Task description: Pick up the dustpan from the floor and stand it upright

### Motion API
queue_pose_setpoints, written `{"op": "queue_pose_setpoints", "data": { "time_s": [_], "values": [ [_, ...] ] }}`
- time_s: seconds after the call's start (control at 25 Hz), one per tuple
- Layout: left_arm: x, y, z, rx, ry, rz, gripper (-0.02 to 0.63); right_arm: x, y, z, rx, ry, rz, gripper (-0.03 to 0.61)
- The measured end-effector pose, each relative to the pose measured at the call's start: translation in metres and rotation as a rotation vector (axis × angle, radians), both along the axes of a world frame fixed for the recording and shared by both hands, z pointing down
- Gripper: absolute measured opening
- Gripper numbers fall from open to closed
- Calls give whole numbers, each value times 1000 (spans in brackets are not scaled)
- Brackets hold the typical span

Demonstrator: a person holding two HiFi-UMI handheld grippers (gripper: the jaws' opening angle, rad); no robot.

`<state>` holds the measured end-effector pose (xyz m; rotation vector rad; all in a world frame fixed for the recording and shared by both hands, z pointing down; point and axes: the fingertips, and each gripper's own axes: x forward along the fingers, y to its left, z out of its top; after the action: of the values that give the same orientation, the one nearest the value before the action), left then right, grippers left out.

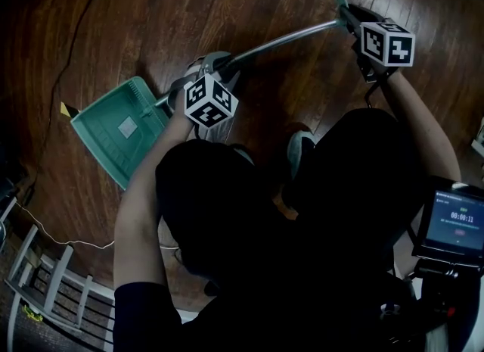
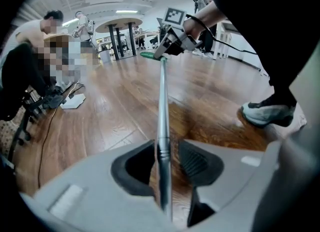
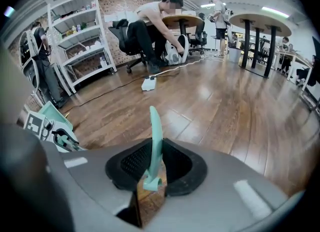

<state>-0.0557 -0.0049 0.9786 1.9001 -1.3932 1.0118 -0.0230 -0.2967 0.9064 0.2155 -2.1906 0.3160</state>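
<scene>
Right now the person is bending over the wooden floor point(image 1: 227, 2), both forearms reaching forward and down. The right tongs point(image 3: 156, 163) are pinching the green grip point(image 3: 154, 136) of the dustpan point(image 1: 121, 135), whose pan is resting on the floor. The left tongs point(image 2: 167, 158) are standing spread around its metal shaft point(image 2: 162, 101). A small screen point(image 1: 457, 225) is showing digits too blurred to read.
</scene>
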Motion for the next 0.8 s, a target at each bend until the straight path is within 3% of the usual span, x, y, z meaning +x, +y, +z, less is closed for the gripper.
{"op": "queue_pose_setpoints", "data": {
  "time_s": [0.24,0.8],
  "values": [
    [-14,1,-2,12,-30,-6,94,-22,6,-29,11,-66,-26,74],
    [-55,0,-36,70,-41,-78,89,-82,17,-106,39,-305,-66,80]
  ]
}}
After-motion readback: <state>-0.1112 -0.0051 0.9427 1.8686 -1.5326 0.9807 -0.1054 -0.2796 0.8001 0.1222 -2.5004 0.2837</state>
